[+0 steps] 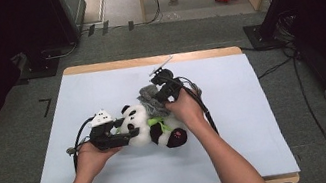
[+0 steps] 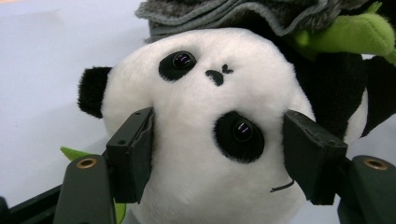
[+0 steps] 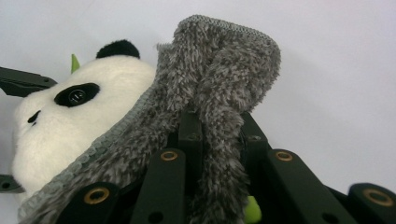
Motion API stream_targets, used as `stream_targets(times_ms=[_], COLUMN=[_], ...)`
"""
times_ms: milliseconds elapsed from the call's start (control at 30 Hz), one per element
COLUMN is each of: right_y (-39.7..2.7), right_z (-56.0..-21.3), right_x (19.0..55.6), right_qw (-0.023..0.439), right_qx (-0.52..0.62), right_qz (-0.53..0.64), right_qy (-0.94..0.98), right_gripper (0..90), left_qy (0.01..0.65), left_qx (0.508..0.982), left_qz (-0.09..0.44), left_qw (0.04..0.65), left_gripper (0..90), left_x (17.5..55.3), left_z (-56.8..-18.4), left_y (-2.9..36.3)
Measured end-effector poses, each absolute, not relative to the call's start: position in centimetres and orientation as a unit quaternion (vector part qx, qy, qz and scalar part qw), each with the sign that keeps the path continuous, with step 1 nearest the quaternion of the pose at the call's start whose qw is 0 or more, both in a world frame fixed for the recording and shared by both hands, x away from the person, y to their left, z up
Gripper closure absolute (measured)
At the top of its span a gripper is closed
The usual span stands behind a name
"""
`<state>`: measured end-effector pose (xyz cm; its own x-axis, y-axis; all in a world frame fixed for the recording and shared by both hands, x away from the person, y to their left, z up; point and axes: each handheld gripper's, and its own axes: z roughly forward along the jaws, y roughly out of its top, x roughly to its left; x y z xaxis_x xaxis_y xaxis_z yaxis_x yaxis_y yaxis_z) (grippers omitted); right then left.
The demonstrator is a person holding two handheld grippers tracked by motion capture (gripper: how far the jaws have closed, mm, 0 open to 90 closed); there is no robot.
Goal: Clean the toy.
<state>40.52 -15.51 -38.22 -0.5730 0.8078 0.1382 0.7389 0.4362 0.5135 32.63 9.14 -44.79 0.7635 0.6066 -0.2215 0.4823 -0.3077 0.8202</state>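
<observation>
The table, covered in pale blue, is carrying 1 panda lying on its side near the middle, its long axis running left to right, head at the left and dark feet at the right. The left gripper is lying level just left of the head, its 2 jaws clamping the white head from both sides; in the left gripper view the panda is filling the gap between the pads, face turned toward the camera. The grey cap is resting against the top of the head, on the far side. The right gripper is coming in from the right and from behind, jaws pinched together on the cap, whose fuzzy fabric is bunching up between them. So the head is lying to the left of the right gripper, very near, and the cap's opening is facing it. No brand, label or writing is readable anywhere.
</observation>
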Motion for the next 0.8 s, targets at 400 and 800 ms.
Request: stream_targets(times_ms=[400,800], right_y=[-19.9,-16.8], right_z=[-35.9,-32.4], right_x=[40.3,37.7], right_qw=[0.060,0.063], right_qx=[0.493,0.429], right_qz=[0.302,0.360], right_qy=[0.814,0.826], right_gripper=[77.6,77.6], left_qy=[0.346,0.348], left_qx=[0.802,0.803], left_qz=[0.062,0.052], left_qw=[0.482,0.481], left_gripper=[31.3,31.0], left_x=[33.0,33.7], left_z=[-44.8,-44.5], left_y=[9.3,9.3])
